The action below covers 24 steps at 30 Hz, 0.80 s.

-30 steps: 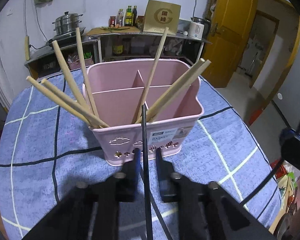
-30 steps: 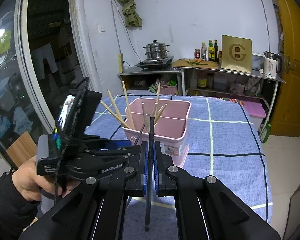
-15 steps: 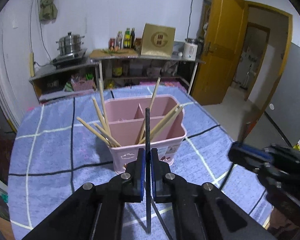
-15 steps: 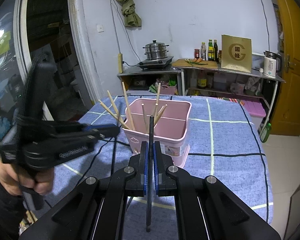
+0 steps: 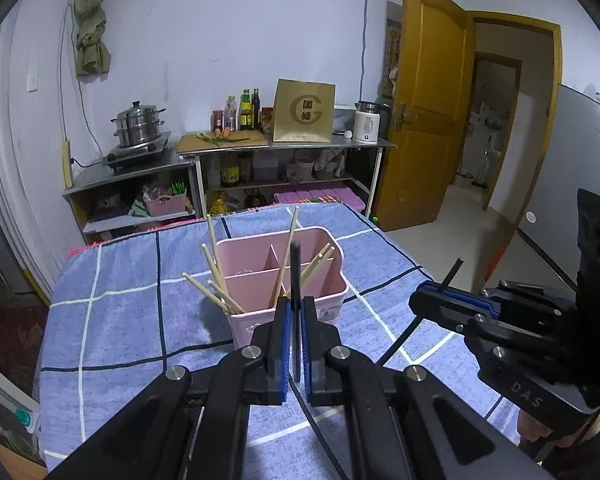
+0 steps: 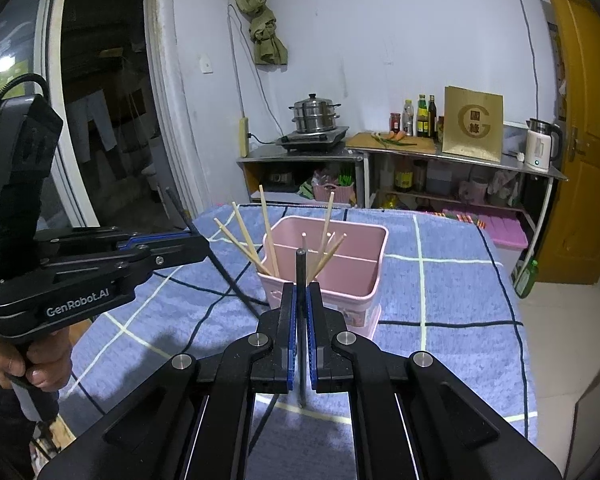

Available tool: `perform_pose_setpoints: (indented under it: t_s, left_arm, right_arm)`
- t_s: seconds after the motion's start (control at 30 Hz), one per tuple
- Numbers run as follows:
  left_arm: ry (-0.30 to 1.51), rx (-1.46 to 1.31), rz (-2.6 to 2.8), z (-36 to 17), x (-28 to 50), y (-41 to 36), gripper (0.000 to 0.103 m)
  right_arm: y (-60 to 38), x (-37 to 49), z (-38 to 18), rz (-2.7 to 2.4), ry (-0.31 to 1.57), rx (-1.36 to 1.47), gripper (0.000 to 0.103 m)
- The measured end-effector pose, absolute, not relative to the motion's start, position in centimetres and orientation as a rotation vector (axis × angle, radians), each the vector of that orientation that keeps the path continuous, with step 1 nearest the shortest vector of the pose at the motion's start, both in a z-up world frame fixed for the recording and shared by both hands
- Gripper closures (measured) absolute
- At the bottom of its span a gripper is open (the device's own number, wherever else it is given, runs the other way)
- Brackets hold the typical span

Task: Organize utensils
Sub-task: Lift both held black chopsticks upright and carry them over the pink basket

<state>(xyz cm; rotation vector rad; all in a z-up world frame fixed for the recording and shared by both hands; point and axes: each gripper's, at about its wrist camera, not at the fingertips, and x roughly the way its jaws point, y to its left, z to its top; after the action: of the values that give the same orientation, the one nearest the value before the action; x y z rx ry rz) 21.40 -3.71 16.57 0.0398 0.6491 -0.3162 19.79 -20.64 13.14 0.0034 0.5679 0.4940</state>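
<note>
My left gripper has its fingers clenched on a thin black chopstick that stands nearly upright at the centre of the left wrist frame, its tip showing above the pads and its lower end hanging below them. My right gripper is clamped the same way on a second black chopstick, also upright at the centre of its frame. I judge both sticks light, stiff and smooth, so they can pivot or slide between the pads; a hold near the middle, as now, should keep them from swinging. Beyond the fingers, in the middle of both frames, stands the pink basket with its dividers, on the desk under a blue checked cloth. Pale wooden chopsticks lean out of its near compartments, fanned toward the left and centre. I expect the basket is light plastic and could tip or slide if a stick knocks its rim, so I would lower the tips in straight down.
</note>
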Motion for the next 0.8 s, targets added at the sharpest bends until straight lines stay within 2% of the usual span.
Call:
perform_pose_setpoints:
  t_s: [0.4,0.8]
  left_arm:
    - [0.598,0.055,-0.302,19.7,20.5,-3.4,0.098]
    - [0.515,0.037,-0.273,24.4,22.8,-2.5,0.099]
  right_arm:
    - [-20.5,20.6,15.7,0.491,0.503,0.027,0.099]
    - [-18.8,22.6,20.2,0.523,0.37,0.068,0.099]
